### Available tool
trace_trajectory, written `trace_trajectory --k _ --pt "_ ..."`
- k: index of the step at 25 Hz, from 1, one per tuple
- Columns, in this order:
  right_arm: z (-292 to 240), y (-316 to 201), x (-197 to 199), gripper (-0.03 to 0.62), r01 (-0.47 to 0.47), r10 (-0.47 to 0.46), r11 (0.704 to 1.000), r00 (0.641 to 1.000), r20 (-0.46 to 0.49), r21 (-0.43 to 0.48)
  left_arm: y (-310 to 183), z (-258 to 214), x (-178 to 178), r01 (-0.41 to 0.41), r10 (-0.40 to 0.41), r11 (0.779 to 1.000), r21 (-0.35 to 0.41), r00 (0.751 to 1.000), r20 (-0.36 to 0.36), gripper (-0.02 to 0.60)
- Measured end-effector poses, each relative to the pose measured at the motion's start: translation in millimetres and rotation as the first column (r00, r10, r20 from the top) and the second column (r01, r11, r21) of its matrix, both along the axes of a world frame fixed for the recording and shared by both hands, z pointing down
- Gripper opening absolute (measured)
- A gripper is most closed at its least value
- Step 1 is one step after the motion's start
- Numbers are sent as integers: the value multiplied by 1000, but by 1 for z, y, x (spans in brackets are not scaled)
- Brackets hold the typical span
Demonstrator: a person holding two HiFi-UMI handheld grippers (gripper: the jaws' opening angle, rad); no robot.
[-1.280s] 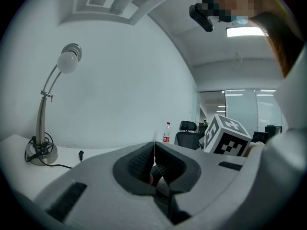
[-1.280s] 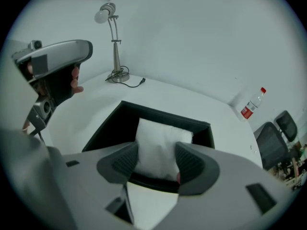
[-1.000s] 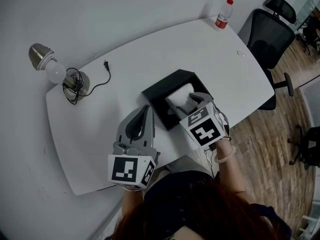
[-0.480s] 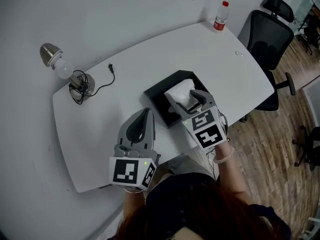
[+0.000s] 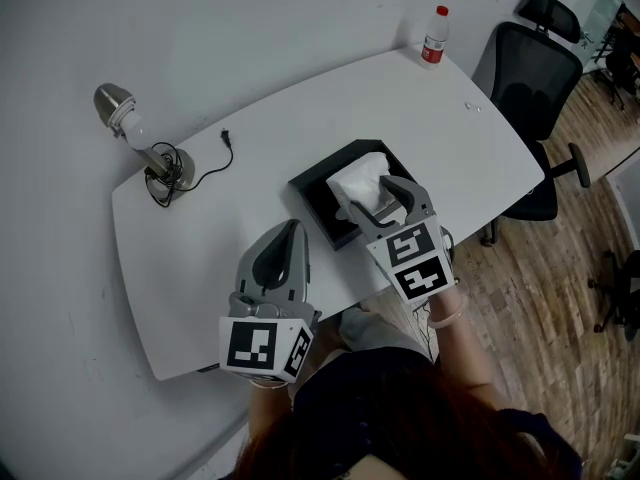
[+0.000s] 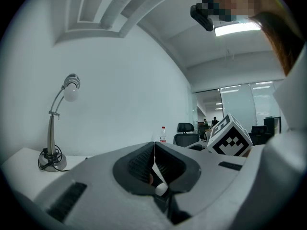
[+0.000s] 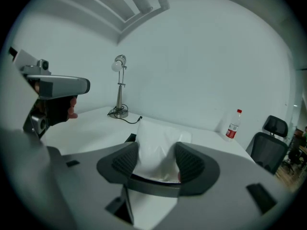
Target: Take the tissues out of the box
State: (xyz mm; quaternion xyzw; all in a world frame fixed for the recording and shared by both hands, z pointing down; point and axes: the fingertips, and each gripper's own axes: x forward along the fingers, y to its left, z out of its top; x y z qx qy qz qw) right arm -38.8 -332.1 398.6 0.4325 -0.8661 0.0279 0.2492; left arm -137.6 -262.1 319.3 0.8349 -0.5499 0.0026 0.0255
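Note:
A black box lies open in the middle of the white table. My right gripper is shut on a white pack of tissues and holds it just above the box. In the right gripper view the tissue pack stands pressed between the two dark pads, and a corner of the box shows behind it. My left gripper hovers over the table's near edge, left of the box. Its jaws are shut with nothing in them.
A desk lamp with a coiled cable stands at the table's far left. A water bottle stands at the far right corner. A black office chair sits beyond the table's right end, on a wooden floor.
The tissue pack has risen a little higher out of the box in my right gripper. My left gripper has stayed where it was.

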Motion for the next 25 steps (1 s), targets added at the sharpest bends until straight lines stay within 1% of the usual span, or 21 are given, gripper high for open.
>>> trace_trajectory --k 8,25 --pt "-15 18 5 258 -11 11 997 1000 3 72 24 -8 2 3 -3 1000 26 1000 0 25" --pt "-43 71 5 256 -13 9 988 1000 27 152 83 -20 3 5 -6 998 63 1000 12 25"
